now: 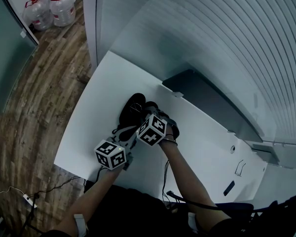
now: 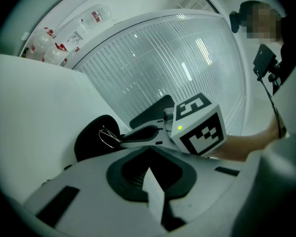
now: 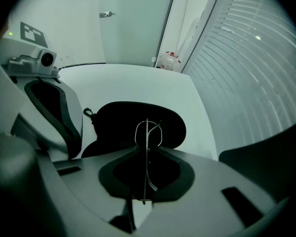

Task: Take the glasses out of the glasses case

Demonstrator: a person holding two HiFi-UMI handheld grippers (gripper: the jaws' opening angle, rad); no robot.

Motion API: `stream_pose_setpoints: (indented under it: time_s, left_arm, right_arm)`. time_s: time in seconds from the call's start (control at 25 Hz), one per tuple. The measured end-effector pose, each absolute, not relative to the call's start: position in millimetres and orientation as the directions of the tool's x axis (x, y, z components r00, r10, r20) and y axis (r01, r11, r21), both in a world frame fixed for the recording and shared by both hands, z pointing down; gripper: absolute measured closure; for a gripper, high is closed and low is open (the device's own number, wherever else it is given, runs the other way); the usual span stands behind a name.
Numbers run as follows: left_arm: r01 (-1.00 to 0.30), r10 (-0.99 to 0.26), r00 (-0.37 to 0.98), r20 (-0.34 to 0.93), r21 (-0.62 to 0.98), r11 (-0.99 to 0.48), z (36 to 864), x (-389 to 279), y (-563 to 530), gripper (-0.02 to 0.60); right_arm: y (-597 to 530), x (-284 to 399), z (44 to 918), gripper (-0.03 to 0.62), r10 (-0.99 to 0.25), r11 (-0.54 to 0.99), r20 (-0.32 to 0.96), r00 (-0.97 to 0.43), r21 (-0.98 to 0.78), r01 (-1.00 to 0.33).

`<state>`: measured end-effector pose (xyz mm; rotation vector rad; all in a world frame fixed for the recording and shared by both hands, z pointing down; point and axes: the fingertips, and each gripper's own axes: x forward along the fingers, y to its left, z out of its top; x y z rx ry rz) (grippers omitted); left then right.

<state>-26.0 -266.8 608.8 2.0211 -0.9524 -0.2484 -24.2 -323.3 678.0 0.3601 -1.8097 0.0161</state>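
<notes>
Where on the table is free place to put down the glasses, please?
Bare table lies between the glasses case and its left edge, and again between the case and the dark panel. It is crowded beside the case, where the left gripper and the right gripper, holding the glasses, meet.

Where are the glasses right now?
The glasses are clamped in the right gripper, in front of the open black glasses case on the white table, with the left gripper close at their left.

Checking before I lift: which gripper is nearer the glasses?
Right. The right gripper is shut on the glasses, in front of the open case; the left gripper sits off to the side, clear of them.
</notes>
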Motion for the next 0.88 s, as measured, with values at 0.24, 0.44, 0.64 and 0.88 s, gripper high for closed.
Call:
stream_pose_setpoints:
  time_s: [0.24,0.44,0.64,0.88]
  left_arm:
    - [-0.529,-0.703,0.693,0.162,0.776,-0.343,606,-25,-265,0.574]
    - [-0.527,-0.701,0.696,0.154,0.773,-0.354,603,-27,-263,0.574]
    - [-0.520,-0.699,0.703,0.135,0.767,-0.375,596,-27,-261,0.575]
    - [-0.514,-0.689,0.716,0.110,0.751,-0.414,584,-26,-254,0.574]
  right_arm:
    - [-320,-24,674,0.554,-0.247,0.945,0.941,-0.233,0.181,-0.273]
    - [-318,-28,667,0.556,-0.261,0.936,0.933,-0.246,0.183,-0.300]
    - [-317,-28,659,0.557,-0.286,0.924,0.924,-0.255,0.195,-0.329]
    - [-311,-25,645,0.556,-0.325,0.895,0.903,-0.281,0.198,-0.400]
